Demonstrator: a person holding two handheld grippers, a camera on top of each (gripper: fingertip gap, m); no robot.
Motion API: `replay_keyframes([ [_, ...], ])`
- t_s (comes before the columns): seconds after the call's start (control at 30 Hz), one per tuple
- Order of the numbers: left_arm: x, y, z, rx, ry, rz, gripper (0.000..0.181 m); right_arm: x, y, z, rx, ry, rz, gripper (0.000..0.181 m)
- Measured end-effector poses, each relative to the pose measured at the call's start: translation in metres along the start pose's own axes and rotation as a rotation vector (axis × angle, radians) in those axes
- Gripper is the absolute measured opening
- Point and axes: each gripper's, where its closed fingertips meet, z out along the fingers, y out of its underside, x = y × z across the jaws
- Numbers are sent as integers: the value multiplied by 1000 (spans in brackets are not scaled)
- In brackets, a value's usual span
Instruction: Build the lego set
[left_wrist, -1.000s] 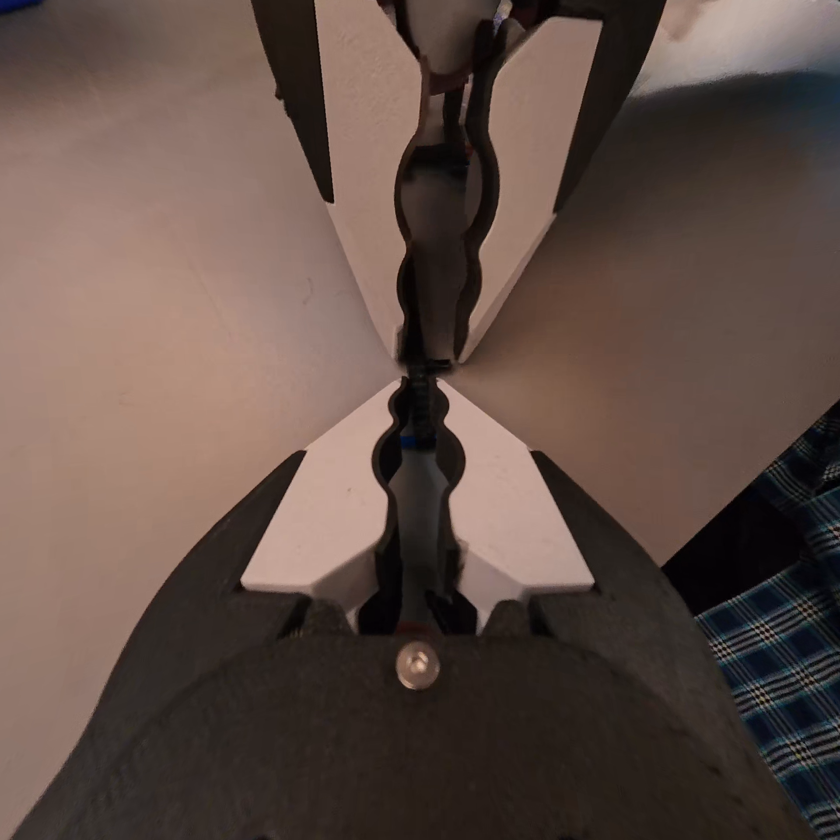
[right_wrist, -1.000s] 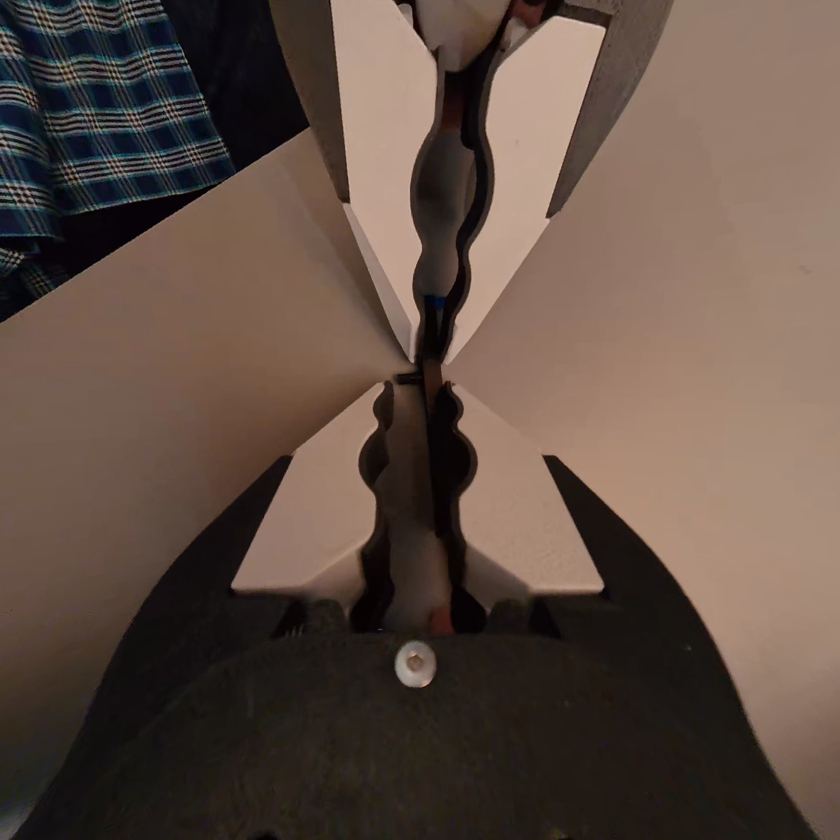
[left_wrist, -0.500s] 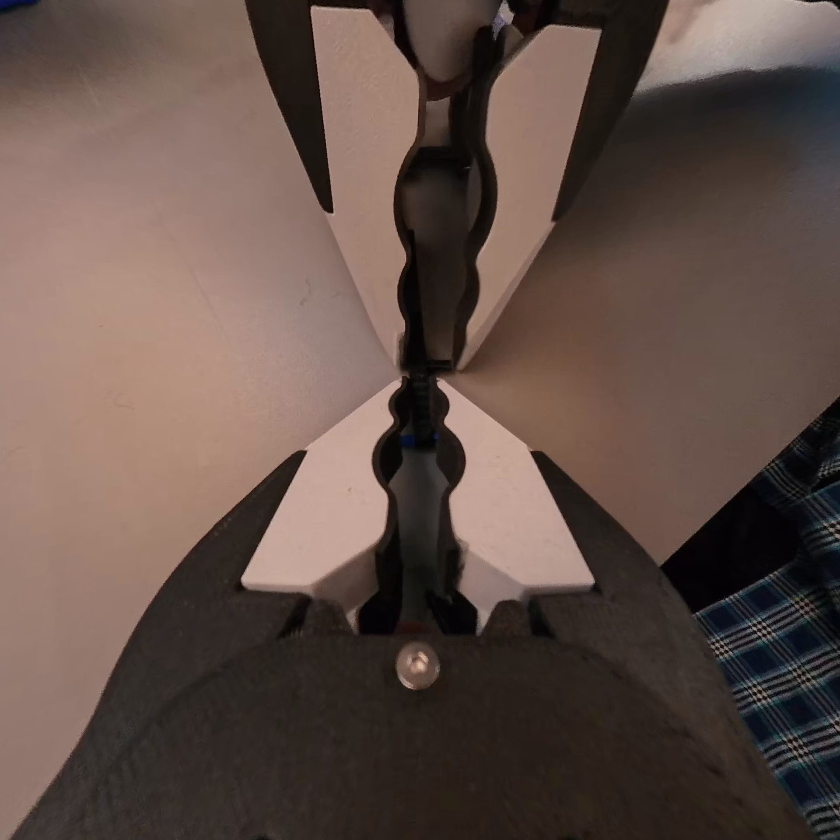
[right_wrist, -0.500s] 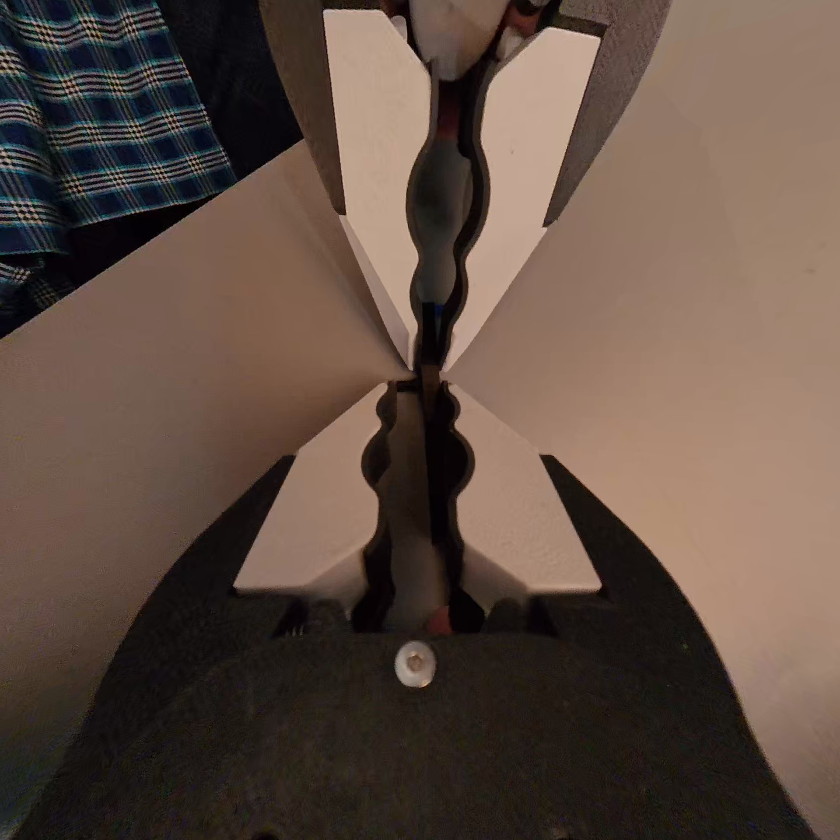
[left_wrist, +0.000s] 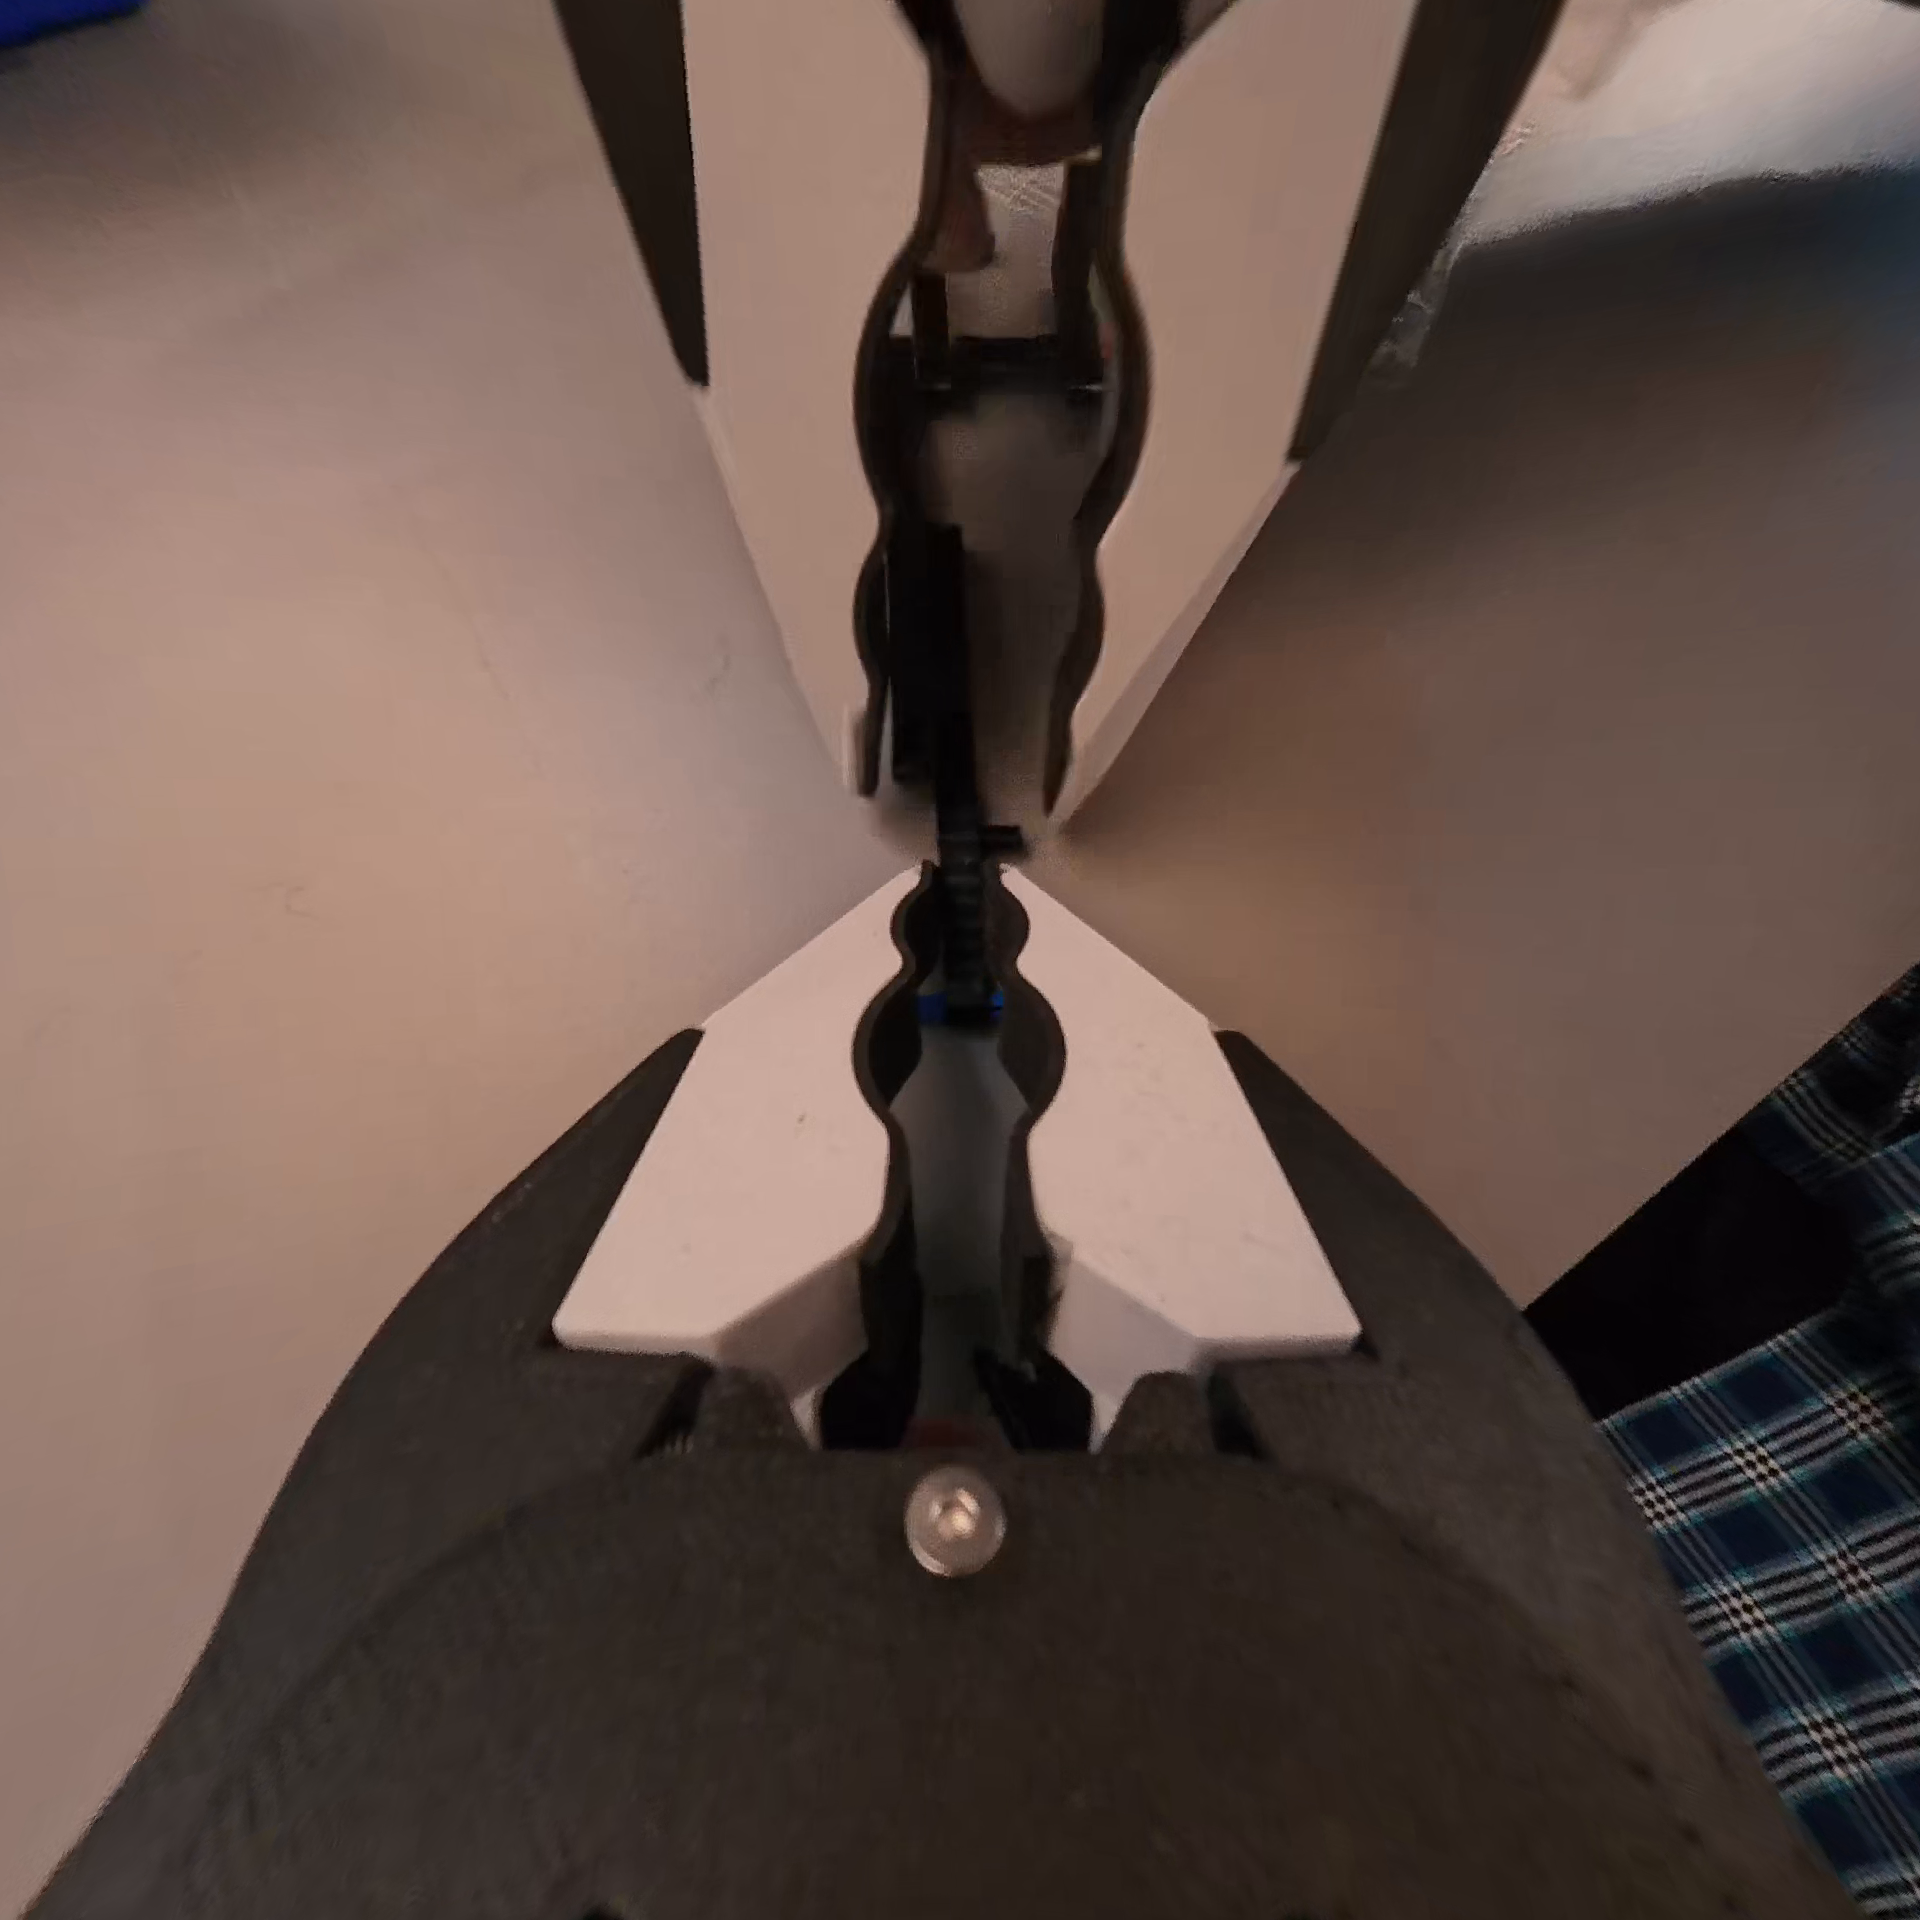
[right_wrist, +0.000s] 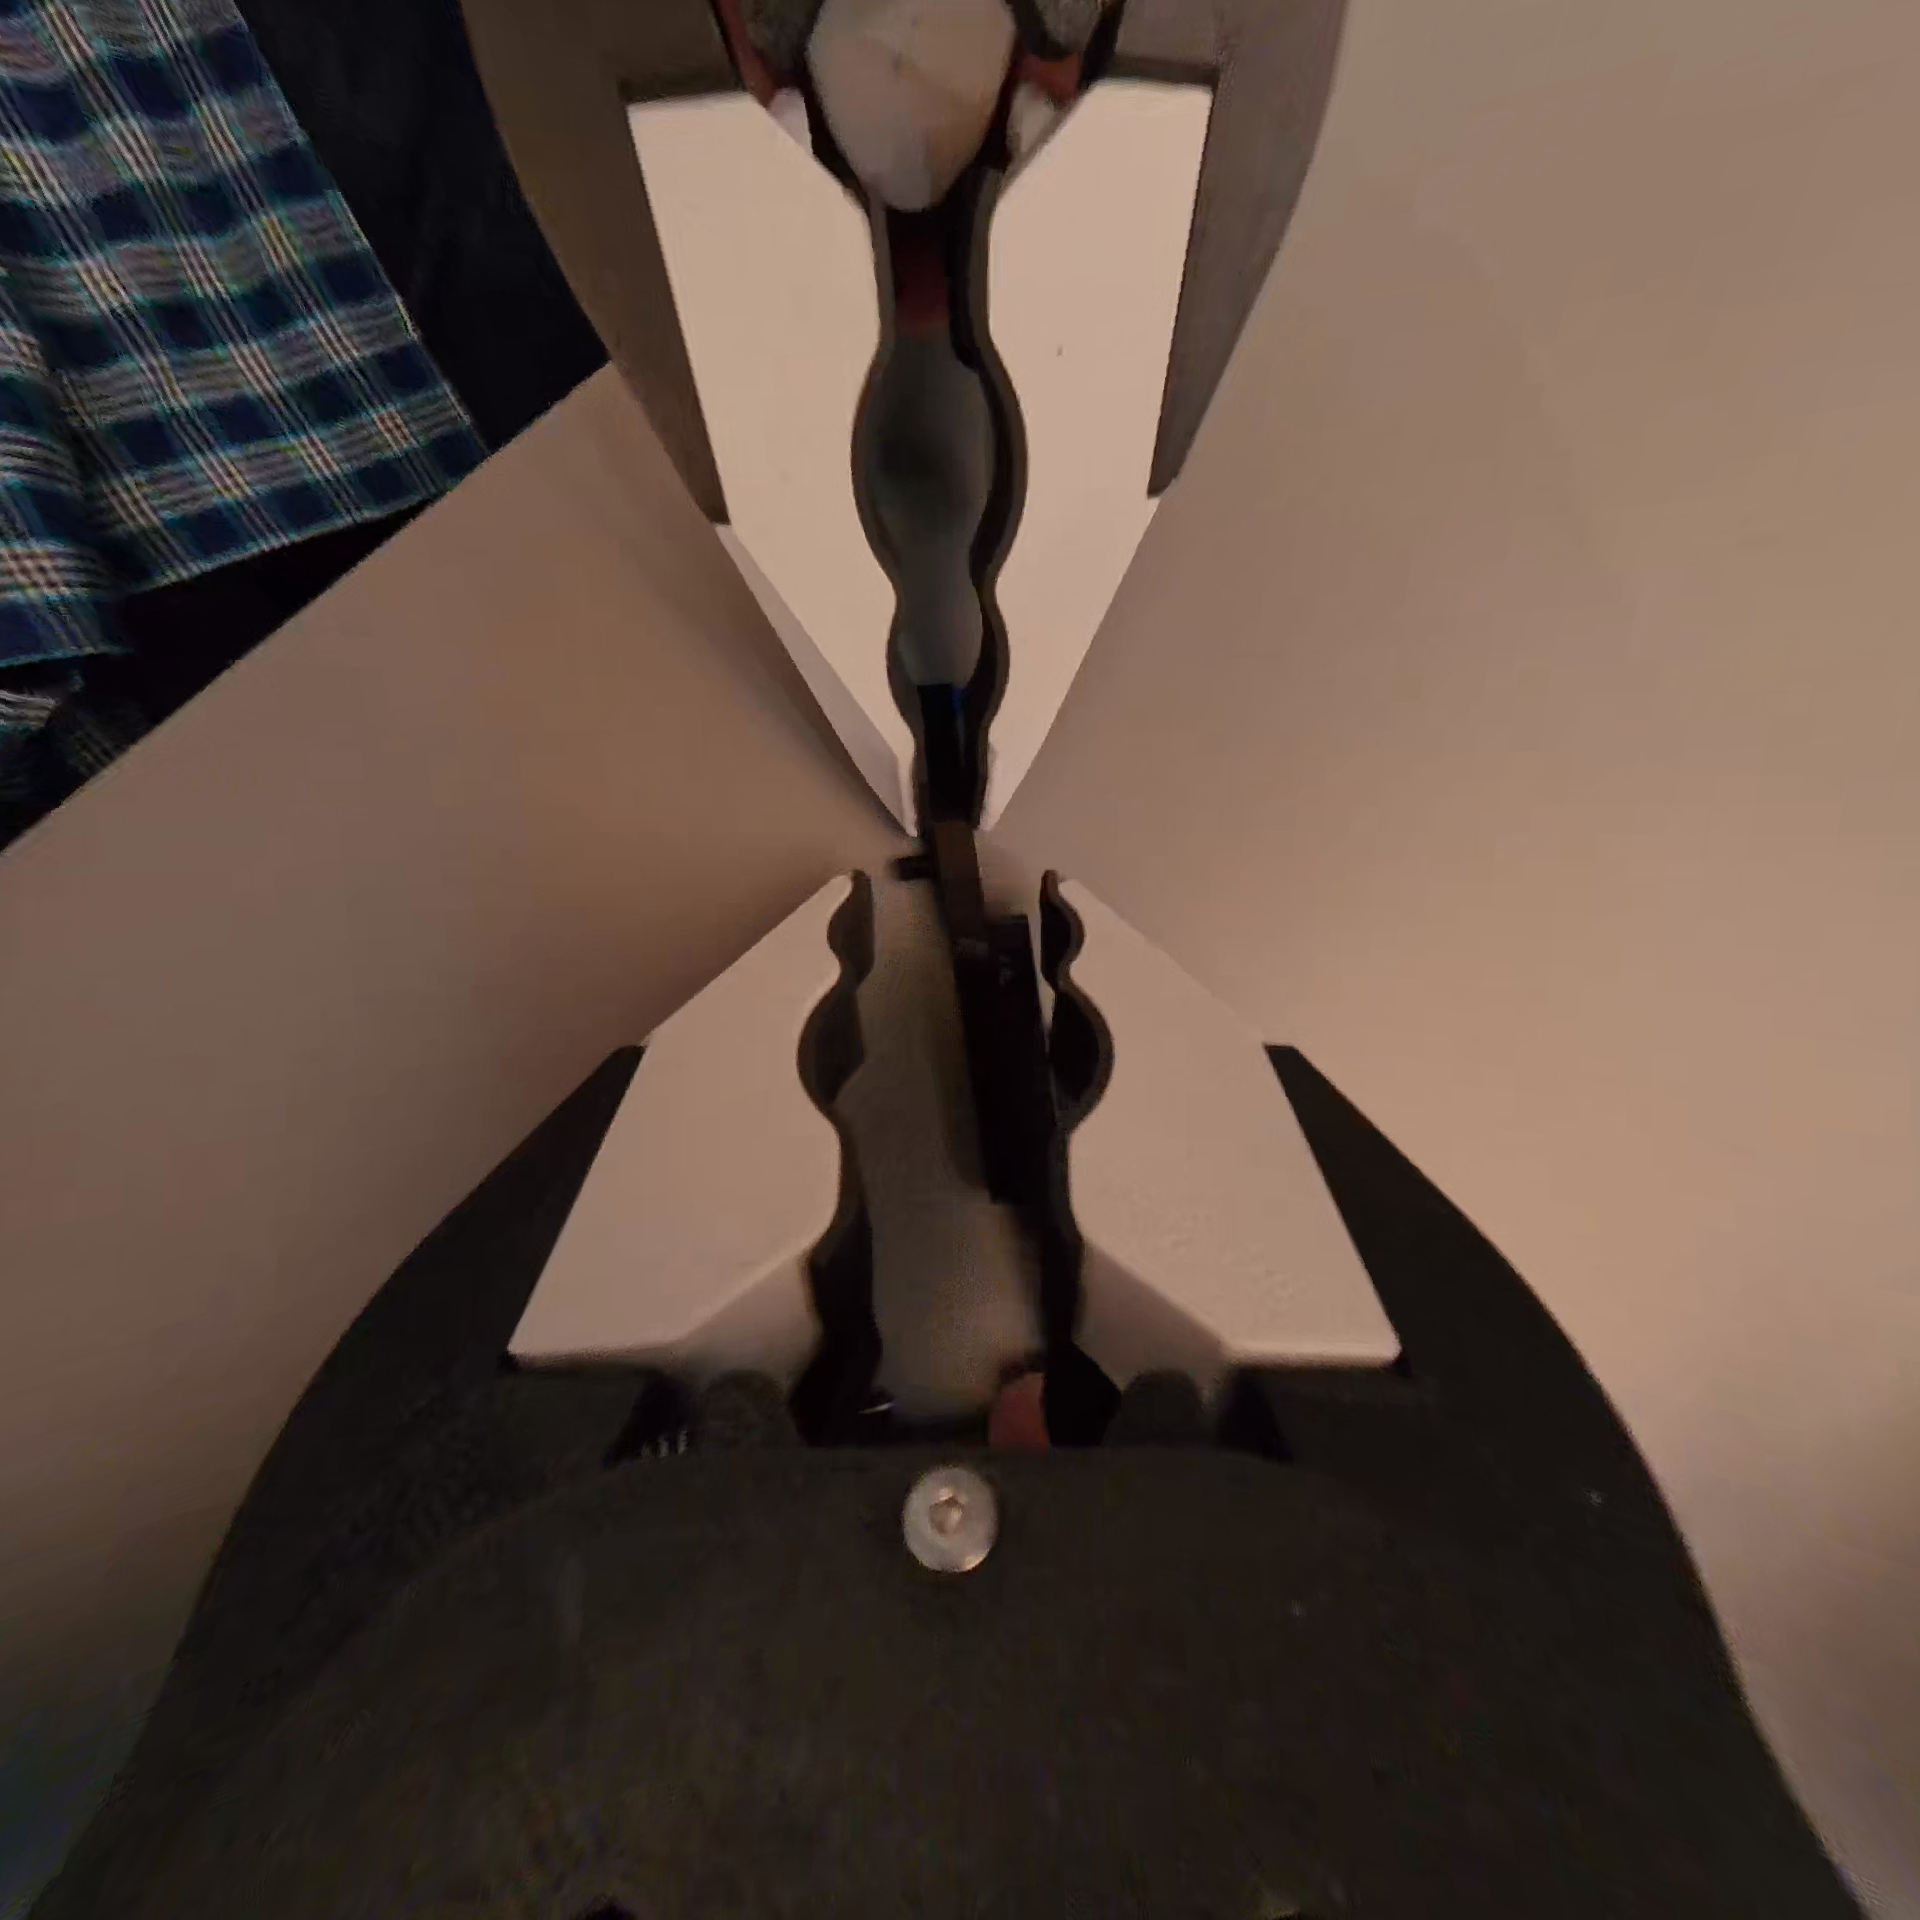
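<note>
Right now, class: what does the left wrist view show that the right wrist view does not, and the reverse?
Only the left wrist view: a blue thing in its top left corner, and the ridged edge of the black lego piece. Only the right wrist view: the screw on the right gripper body. Both: the left gripper shut on the piece, the right gripper's fingers apart, the table, the plaid cloth.

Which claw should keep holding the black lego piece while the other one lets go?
Left, probably. The left claw is shut tight on the black lego piece. The right claw has its jaws apart, with the piece lying against only one finger.
</note>
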Motion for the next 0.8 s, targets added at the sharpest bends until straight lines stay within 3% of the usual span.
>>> replay_keyframes([
  [0.03, -1, 0, 0, 1, -7, -5, 6, 0, -2, -6, 14, 16, 6, 31],
  [0.3, -7, 1, -2, 3, -110, -84, 6, -2, 8, -55, 76, 219, 131, 25],
  [0.43, -9, 2, -3, 4, -177, -122, 6, -10, 24, -64, 57, 305, 187, 24],
  [0.7, -11, 2, -3, 11, -261, -192, 6, -30, 29, -79, 114, 385, 273, 28],
  [0.8, -11, 2, -4, 21, -265, -213, 17, -33, 34, -83, 139, 418, 329, 32],
])
